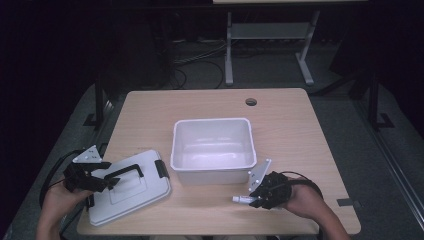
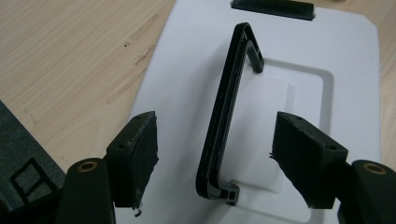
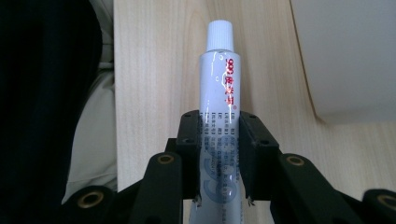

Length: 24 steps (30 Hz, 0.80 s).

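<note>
Right gripper view: a light, squeezable tube (image 3: 219, 116) is clamped mid-body by the right gripper (image 3: 219, 154); the left gripper (image 2: 215, 154) is spread around the lid handle (image 2: 229, 107).

Left gripper (image 2: 215, 158) jaws spread; right gripper (image 3: 219, 154) jaws clamped.

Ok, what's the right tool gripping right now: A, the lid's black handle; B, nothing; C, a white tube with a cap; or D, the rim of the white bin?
C: in the right gripper view the right tool is shut on the white tube, its cap pointing away.
</note>
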{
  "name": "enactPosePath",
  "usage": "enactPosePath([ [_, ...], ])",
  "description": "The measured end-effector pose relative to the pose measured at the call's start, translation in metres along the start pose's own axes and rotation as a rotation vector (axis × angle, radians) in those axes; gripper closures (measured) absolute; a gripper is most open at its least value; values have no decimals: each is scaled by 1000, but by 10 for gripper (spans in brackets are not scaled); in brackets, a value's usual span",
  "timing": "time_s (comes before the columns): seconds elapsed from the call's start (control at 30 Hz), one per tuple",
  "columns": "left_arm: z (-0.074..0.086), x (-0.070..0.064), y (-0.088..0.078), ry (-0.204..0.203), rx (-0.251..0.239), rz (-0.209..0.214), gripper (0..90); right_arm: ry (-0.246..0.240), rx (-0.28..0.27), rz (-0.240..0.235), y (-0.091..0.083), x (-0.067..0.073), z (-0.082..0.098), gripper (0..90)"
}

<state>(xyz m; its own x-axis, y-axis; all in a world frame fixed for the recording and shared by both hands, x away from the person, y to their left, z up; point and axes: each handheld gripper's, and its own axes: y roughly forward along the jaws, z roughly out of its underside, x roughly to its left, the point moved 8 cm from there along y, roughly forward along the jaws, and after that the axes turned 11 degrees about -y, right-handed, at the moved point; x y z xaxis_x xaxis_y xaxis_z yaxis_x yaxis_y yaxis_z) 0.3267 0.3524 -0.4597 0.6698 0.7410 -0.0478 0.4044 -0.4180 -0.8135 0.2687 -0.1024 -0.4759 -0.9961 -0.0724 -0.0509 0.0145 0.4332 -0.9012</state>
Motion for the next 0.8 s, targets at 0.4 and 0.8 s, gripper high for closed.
enactPosePath([
  [0.4, 0, 0, 0, 1, 1, -1, 296, -43, -31, 5, -21, 0, -25, 715],
  [0.8, 1, 1, 1, -5, 3, -2, 293, -81, -46, 2, -41, -3, -46, 714],
])
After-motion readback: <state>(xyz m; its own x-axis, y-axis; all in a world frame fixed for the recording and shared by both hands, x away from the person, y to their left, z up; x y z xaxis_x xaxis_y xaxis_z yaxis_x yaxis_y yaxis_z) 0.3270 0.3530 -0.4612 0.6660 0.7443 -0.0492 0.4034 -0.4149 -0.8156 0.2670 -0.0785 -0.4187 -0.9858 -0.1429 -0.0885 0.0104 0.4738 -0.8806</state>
